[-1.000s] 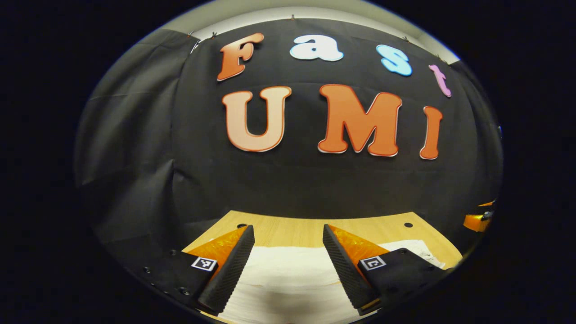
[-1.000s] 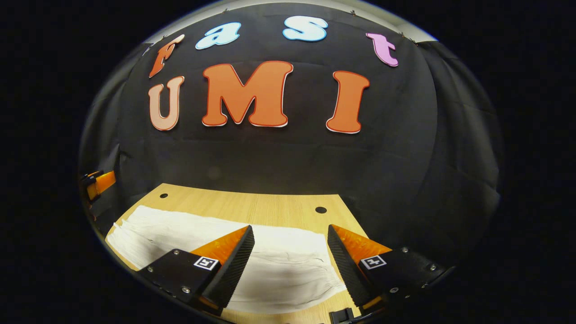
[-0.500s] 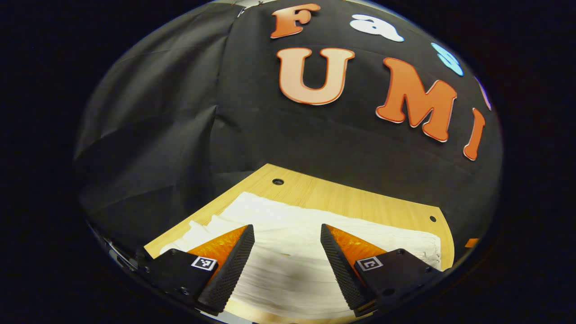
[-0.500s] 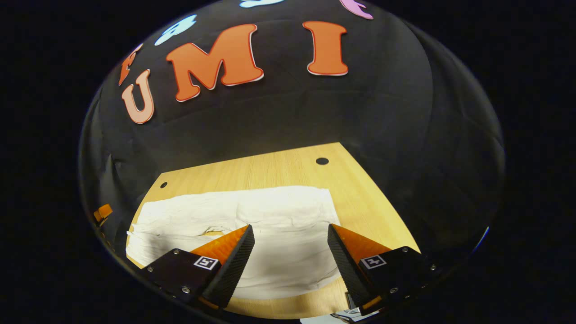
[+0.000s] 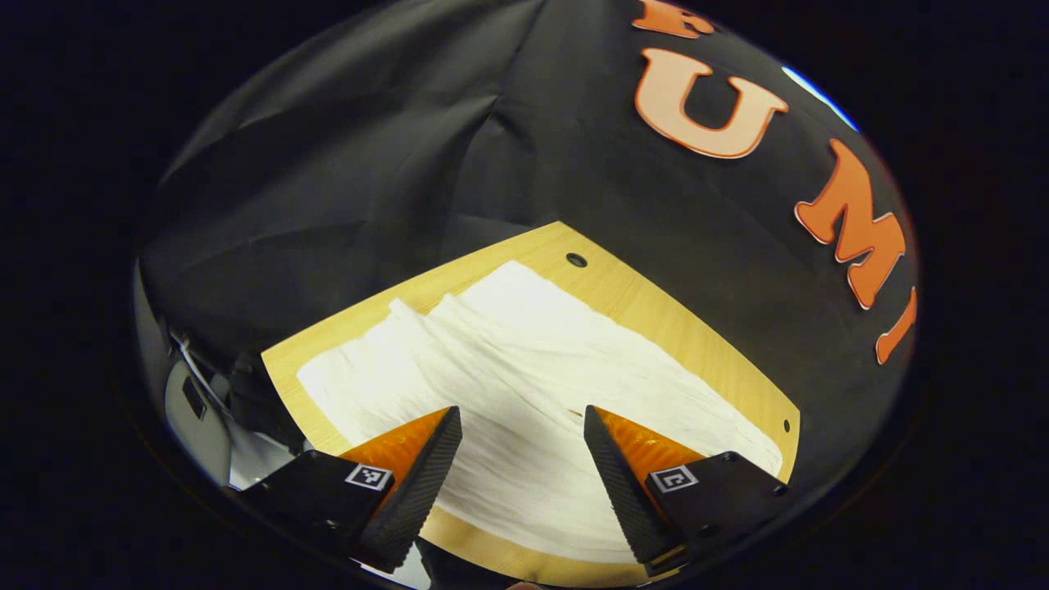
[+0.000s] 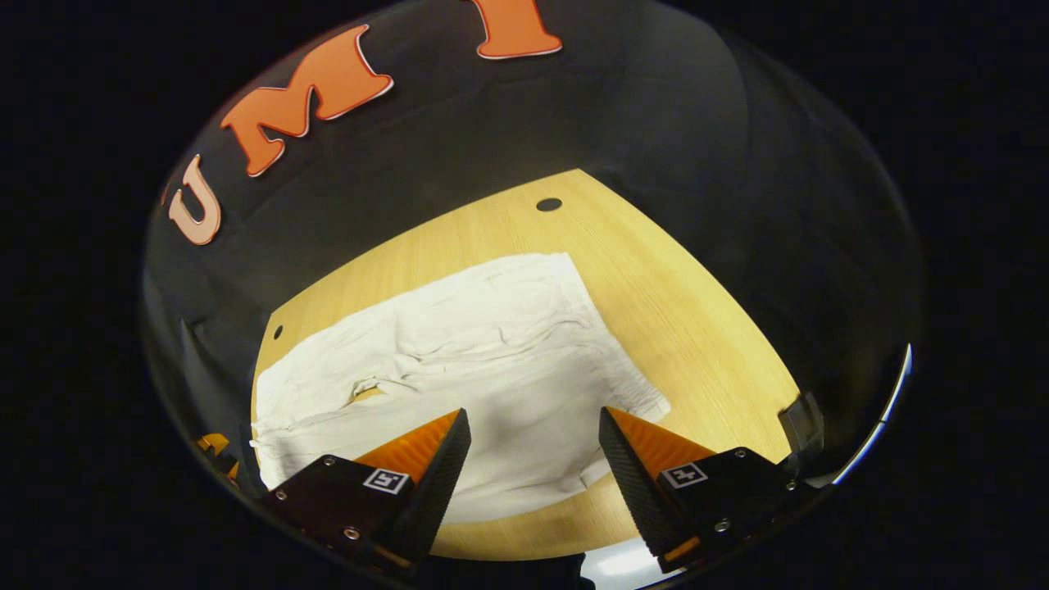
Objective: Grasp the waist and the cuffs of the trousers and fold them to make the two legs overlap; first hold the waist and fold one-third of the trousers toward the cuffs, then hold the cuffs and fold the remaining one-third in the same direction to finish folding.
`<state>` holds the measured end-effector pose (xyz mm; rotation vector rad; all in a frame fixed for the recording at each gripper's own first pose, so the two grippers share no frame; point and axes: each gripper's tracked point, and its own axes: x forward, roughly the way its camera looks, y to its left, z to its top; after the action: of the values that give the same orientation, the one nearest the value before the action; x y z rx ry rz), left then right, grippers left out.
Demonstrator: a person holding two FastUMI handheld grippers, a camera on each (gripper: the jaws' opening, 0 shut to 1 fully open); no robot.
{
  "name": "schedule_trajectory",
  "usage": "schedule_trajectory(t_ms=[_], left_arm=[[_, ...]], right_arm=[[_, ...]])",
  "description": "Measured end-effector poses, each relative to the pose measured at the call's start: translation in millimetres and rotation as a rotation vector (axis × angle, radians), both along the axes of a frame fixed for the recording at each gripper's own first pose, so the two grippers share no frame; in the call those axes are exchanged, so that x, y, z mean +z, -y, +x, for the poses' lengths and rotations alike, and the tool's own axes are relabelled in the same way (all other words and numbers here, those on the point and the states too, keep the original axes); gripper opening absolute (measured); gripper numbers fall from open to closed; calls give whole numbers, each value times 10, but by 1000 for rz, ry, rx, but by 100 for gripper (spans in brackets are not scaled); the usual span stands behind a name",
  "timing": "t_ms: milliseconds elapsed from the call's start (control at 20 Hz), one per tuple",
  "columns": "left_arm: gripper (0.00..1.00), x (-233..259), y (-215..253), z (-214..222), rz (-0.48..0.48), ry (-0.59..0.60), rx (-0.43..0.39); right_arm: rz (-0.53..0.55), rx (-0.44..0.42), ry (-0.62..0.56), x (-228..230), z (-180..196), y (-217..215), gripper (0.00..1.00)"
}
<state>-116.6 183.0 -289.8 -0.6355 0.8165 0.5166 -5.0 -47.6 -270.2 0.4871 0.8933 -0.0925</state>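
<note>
White, crinkled cloth trousers lie spread flat on a light wooden tabletop, covering most of its length. In the left gripper view the left gripper hangs above the near part of the garment with its jaws wide apart and nothing between them; the white fabric shows through the gap, and whether the tips touch it cannot be told. From here the legs run away toward the far corner, where a small round hole is cut in the wood just beyond the cloth, and a second small hole sits near the right-hand edge. In the right gripper view the right gripper hovers over the other end of the trousers, its jaws likewise wide and holding nothing. A crumpled ridge with a small opening shows bare wood where the two legs part. Bare tabletop stretches to the right of the garment, with a dark round hole near the far edge and another at the left. The black cloth wall closes tight around the table on all far sides. Nothing lies on the fabric or blocks either gripper.
</note>
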Motion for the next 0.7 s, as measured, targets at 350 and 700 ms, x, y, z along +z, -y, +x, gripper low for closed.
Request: schedule_trajectory(t_ms=[350,700], left_arm=[[100,-456,-460,-495,-184,-99,137],[99,-763,-888,-1095,-340,-164,296]], right_arm=[[80,-82,-129,-310,-57,-73,96],[134,-119,-220,-611,-187,-170,95]])
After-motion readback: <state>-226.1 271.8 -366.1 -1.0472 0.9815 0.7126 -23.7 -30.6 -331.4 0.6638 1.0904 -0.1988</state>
